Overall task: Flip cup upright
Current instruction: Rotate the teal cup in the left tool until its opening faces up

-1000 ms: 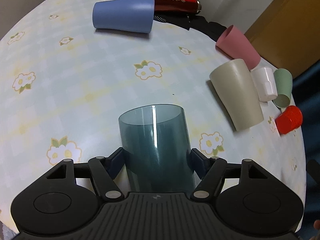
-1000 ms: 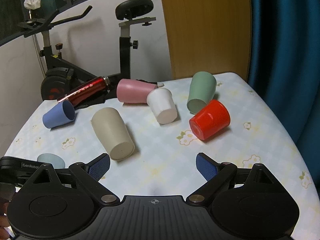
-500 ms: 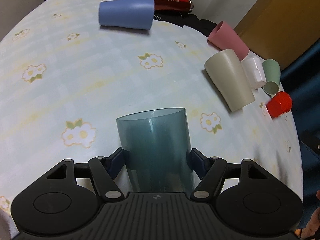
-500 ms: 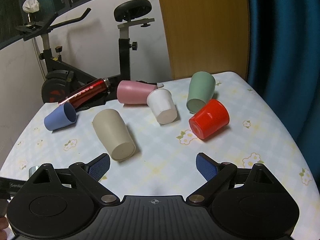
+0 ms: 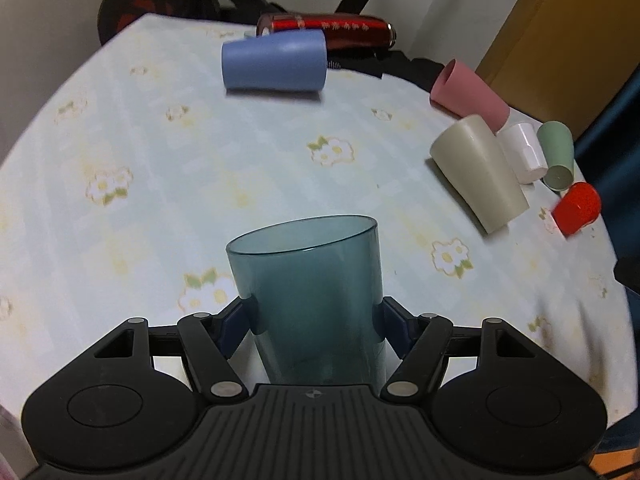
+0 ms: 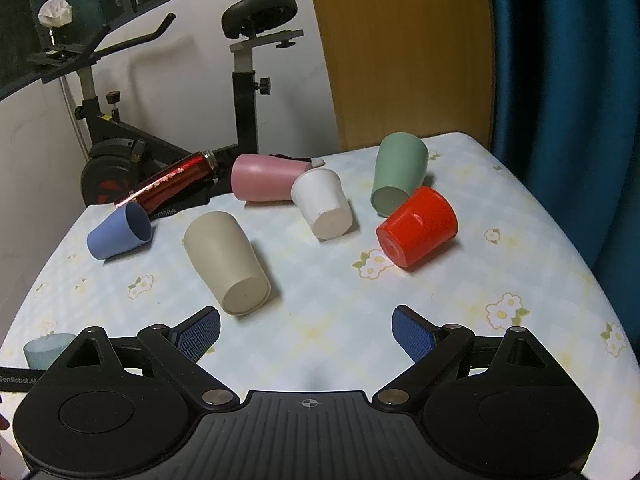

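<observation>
My left gripper is shut on a translucent teal cup, gripped across its sides with its open mouth pointing up and forward, above the flowered table. The same cup shows at the left edge of the right wrist view. My right gripper is open and empty, hovering over the near part of the table. Ahead of it lie a beige cup, a blue cup, a pink cup, a white cup, a green cup and a red cup, all on their sides.
A red metal bottle lies at the table's far edge, also in the left wrist view. An exercise bike stands behind the table. A wooden panel and a blue curtain are at the right.
My left gripper has tilted upward with the teal cup, so the far table edge and the bike now show. The right gripper has barely moved.
</observation>
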`<state>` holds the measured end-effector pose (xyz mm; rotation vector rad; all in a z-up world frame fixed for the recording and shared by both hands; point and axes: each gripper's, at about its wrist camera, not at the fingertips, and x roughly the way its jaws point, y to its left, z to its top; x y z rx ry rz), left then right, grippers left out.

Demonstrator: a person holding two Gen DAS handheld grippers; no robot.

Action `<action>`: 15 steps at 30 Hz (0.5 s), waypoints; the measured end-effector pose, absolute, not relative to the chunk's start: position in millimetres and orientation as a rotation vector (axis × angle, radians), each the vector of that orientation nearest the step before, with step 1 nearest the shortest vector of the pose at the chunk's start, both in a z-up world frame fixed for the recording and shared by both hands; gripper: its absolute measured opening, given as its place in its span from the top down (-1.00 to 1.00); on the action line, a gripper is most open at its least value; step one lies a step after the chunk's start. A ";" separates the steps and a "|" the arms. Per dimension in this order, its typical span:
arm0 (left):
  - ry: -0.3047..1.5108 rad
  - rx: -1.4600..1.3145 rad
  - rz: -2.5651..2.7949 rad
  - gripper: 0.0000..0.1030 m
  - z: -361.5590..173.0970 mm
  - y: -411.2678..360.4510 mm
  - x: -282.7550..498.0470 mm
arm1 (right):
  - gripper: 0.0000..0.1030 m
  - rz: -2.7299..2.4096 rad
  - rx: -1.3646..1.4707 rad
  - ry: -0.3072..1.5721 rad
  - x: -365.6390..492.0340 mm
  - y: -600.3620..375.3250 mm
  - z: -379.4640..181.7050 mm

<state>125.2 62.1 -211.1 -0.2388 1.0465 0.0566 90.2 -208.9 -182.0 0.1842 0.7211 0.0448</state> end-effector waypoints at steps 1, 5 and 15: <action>1.036 -0.226 0.058 -0.40 -209.9 61.2 127.8 | -0.78 0.043 0.184 0.722 90.2 -209.4 -182.2; 0.995 -0.183 0.073 -0.40 -206.3 59.9 145.4 | -0.78 0.038 0.191 0.724 89.9 -211.0 -182.4; 0.891 -0.056 0.139 -0.40 -211.1 49.4 202.2 | -0.78 0.012 0.218 0.736 88.8 -218.8 -186.9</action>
